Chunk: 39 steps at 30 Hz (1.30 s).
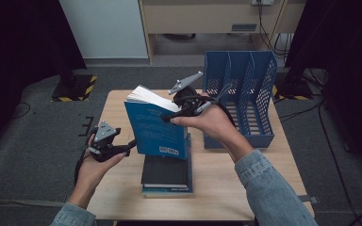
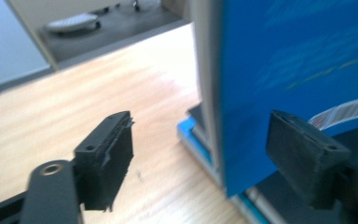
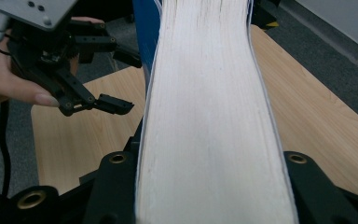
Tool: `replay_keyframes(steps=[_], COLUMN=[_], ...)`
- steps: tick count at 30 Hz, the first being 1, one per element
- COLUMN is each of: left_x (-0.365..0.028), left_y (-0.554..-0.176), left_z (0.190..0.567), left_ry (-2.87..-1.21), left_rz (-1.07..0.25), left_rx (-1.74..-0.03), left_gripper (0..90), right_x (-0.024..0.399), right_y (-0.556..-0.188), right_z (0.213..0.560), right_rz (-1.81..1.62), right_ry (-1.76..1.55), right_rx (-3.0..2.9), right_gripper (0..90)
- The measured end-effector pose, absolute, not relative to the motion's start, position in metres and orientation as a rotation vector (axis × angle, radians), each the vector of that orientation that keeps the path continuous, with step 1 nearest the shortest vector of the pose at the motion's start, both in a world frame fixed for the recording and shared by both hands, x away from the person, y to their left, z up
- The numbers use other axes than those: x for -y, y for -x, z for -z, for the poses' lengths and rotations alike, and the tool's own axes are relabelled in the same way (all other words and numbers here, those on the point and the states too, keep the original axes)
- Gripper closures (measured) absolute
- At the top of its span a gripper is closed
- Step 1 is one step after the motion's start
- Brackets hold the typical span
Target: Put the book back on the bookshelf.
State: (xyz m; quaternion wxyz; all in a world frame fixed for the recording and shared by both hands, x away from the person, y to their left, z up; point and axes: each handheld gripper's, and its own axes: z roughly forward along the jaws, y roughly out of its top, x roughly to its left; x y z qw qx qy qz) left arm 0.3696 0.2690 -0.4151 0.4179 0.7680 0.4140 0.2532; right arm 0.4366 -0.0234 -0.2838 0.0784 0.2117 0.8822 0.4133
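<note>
A thick blue book (image 1: 158,129) hangs upright above the table, white pages up, with my right gripper (image 1: 170,117) shut on its top edge. In the right gripper view the page block (image 3: 209,116) runs up between the two jaws of my right gripper (image 3: 209,186). My left gripper (image 1: 133,143) sits at the book's lower left corner, jaws open. In the left gripper view the blue cover (image 2: 298,70) stands between its jaws, close to the right pad (image 2: 303,158) and well apart from the left pad (image 2: 109,154). The left gripper (image 3: 128,81) also appears open beside the cover.
A short stack of books (image 1: 167,176), dark one on top, lies on the wooden table (image 1: 231,183) under the held book. A blue file rack (image 1: 240,94) with upright dividers stands at the back right. Bare wood lies to the left and front right.
</note>
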Motion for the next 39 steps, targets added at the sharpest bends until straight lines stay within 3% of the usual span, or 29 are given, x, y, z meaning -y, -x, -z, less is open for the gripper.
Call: replay_keyframes(steps=[8, 16, 39], left_x=[-0.289, -0.304, -0.308], left_y=[-0.361, -0.365, -0.367], left_z=[0.463, 0.487, 0.511], left_ry=[-1.963, -2.027, -2.129], left_rz=[-0.642, -0.632, -0.579], left_rx=[-1.167, -1.256, -1.298], left_gripper=[20.1, 19.5, 18.7], right_x=[0.024, 0.026, 0.024], right_y=[-0.441, -0.453, -0.473], right_z=[0.283, 0.285, 0.279], right_rz=[-1.241, -1.277, -1.363], right_ry=[-0.685, -0.795, -1.166], right_rx=[-2.638, -2.612, -2.533], right_gripper=[59.7, 60.3, 60.6])
